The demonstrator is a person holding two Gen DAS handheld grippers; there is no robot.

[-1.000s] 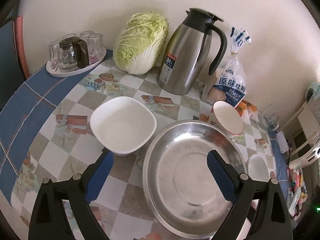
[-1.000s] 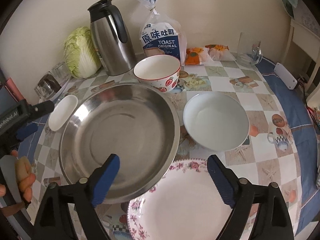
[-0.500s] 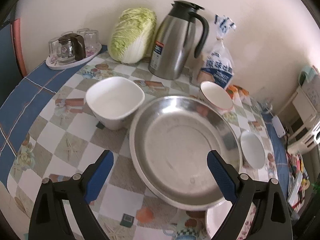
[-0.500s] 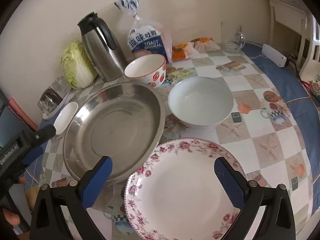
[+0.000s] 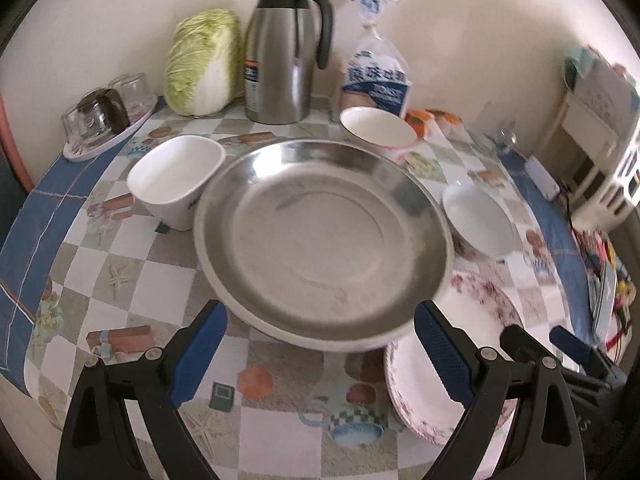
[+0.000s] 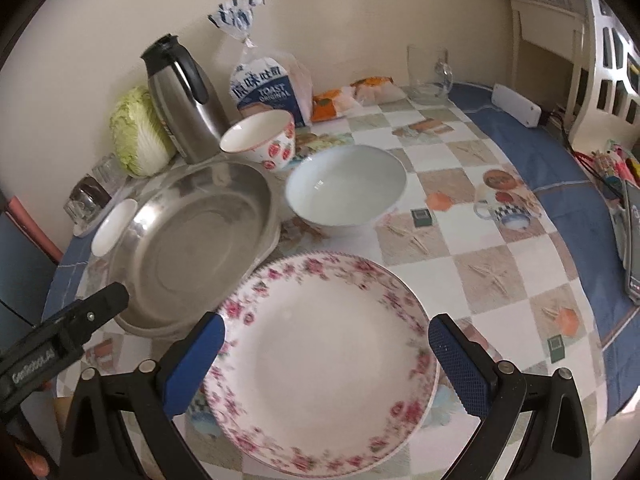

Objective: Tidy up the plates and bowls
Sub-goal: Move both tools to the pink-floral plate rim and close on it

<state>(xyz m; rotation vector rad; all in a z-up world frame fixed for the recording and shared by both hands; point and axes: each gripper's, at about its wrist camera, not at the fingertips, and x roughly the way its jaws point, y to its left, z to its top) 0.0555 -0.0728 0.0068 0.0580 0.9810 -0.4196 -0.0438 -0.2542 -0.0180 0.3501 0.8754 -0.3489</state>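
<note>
A large steel basin (image 5: 324, 240) sits mid-table; it also shows in the right wrist view (image 6: 192, 252). Around it stand a square white bowl (image 5: 176, 180), a strawberry-print bowl (image 6: 260, 140) and a round white bowl (image 6: 346, 188). A rose-rimmed plate (image 6: 324, 364) lies near the front edge, its rim also in the left wrist view (image 5: 448, 376). My left gripper (image 5: 320, 356) is open, just short of the basin's near rim. My right gripper (image 6: 326, 364) is open, its fingers either side of the plate and above it. Neither holds anything.
Along the back wall stand a cabbage (image 5: 200, 64), a steel thermos jug (image 5: 280, 52), a toast bag (image 6: 272, 88), snack packets (image 6: 352, 96) and a glass mug (image 6: 428, 76). A tray of glasses (image 5: 104, 120) sits far left. A white power strip (image 6: 516, 106) lies far right.
Both grippers have pulled back toward the table's front edge and risen. The plate now lies between the right fingers, the basin beyond the left ones. Nothing on the table has moved.
</note>
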